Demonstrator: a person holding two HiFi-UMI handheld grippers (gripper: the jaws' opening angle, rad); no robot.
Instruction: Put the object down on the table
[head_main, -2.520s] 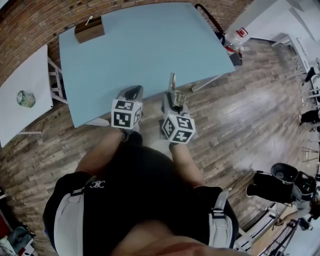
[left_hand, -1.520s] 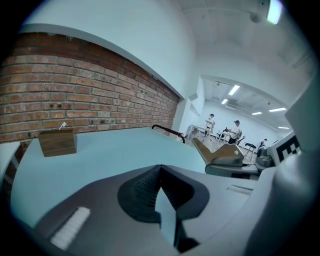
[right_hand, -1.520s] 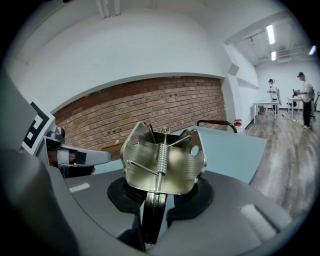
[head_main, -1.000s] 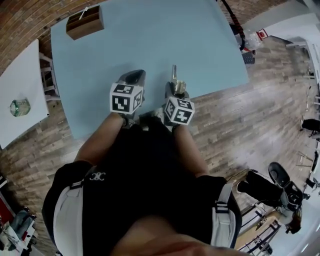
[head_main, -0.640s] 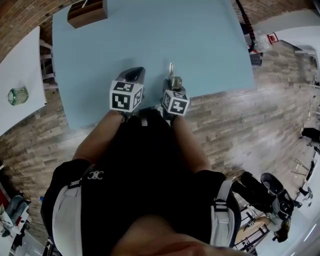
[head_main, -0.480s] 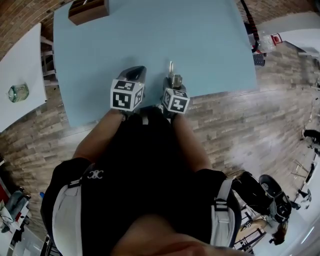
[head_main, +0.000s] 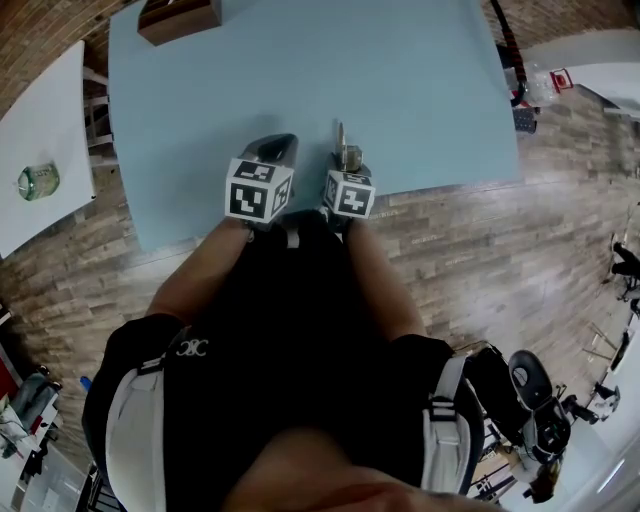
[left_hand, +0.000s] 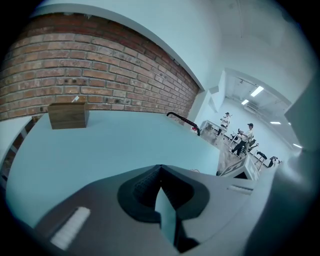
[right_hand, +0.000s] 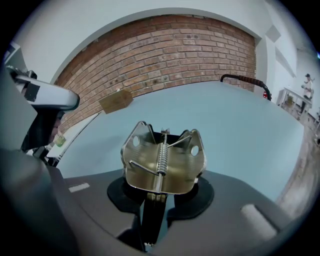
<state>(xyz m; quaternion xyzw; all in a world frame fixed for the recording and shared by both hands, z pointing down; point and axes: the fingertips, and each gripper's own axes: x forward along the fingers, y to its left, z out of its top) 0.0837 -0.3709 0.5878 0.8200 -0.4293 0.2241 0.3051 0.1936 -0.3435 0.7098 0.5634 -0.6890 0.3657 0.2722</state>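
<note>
A metal spring clip (right_hand: 162, 160) stands upright between the jaws of my right gripper (right_hand: 159, 192), which is shut on its lower part. In the head view the clip (head_main: 341, 145) sticks out ahead of the right gripper (head_main: 343, 165), just over the near edge of the light blue table (head_main: 300, 70). My left gripper (head_main: 272, 152) hovers beside it to the left, over the same edge. Its jaws (left_hand: 160, 172) are shut with nothing between them.
A brown wooden box (head_main: 180, 15) sits at the table's far left corner, also in the left gripper view (left_hand: 68, 115). A white side table (head_main: 45, 110) with a greenish jar (head_main: 38, 181) stands to the left. Wooden floor lies to the right, and people stand far off.
Both grippers have come slightly farther over the table's near edge, and the right one has drawn a little closer to the left. The clip stays held.
</note>
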